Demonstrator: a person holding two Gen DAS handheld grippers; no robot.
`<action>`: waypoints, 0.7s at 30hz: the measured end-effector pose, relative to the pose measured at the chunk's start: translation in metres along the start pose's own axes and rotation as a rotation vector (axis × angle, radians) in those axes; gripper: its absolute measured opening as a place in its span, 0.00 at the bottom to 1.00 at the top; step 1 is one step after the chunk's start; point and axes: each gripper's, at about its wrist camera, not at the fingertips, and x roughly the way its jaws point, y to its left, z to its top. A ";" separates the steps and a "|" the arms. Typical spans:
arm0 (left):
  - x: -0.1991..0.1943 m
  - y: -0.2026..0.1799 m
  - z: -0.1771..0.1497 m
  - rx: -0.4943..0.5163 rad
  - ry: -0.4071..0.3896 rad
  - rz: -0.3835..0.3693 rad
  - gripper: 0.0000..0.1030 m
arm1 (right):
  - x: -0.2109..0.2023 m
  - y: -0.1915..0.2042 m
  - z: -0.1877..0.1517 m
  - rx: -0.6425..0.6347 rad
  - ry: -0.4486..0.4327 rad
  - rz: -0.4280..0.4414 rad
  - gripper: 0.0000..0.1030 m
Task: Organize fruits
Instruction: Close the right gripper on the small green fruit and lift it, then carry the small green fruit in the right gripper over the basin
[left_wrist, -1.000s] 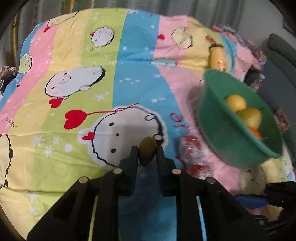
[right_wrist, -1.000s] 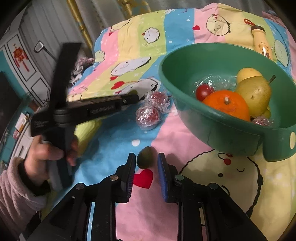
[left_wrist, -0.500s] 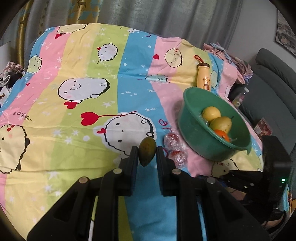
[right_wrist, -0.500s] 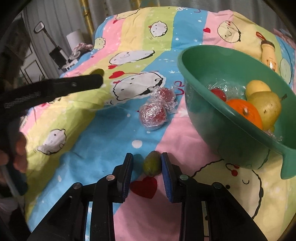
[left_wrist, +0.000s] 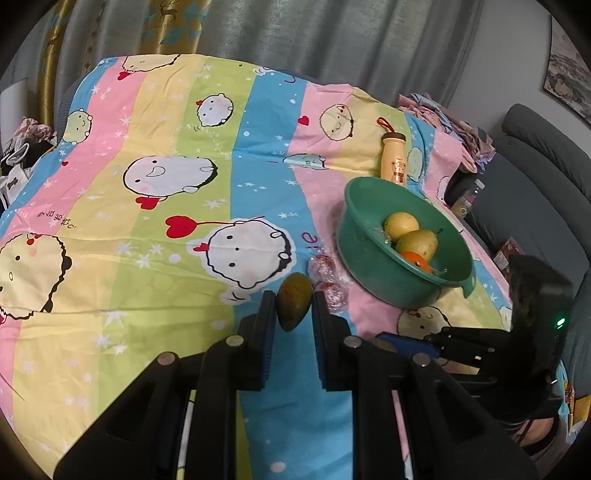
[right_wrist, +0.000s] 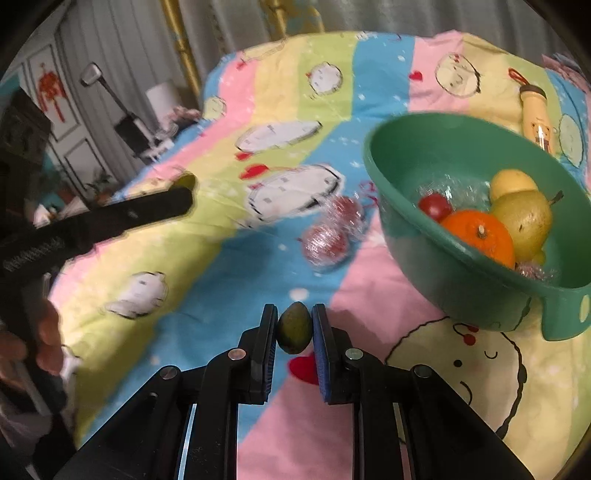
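Both hand-held grippers clamped.

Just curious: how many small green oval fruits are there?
2 green oval fruits: one clamped in the left gripper, the other in the right gripper. More may hide inside the green plastic bowl.

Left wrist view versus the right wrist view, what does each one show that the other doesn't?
Only the left wrist view shows the grey sofa and framed picture. Only the right wrist view shows the person's hand, the red tomato in the bowl and a white panelled door. Both show the green bowl holding a pear and orange, two wrapped red fruits on the bedsheet, the bottle, and each hand-held gripper shut on a small green mango.
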 end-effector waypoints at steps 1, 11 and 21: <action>-0.001 -0.002 0.000 0.003 -0.001 -0.002 0.18 | -0.007 0.001 0.001 0.003 -0.021 0.017 0.20; -0.011 -0.028 0.010 0.015 -0.027 -0.034 0.18 | -0.063 -0.034 0.009 0.124 -0.185 0.055 0.20; 0.005 -0.061 0.028 0.051 -0.020 -0.076 0.18 | -0.086 -0.065 0.013 0.191 -0.258 0.013 0.20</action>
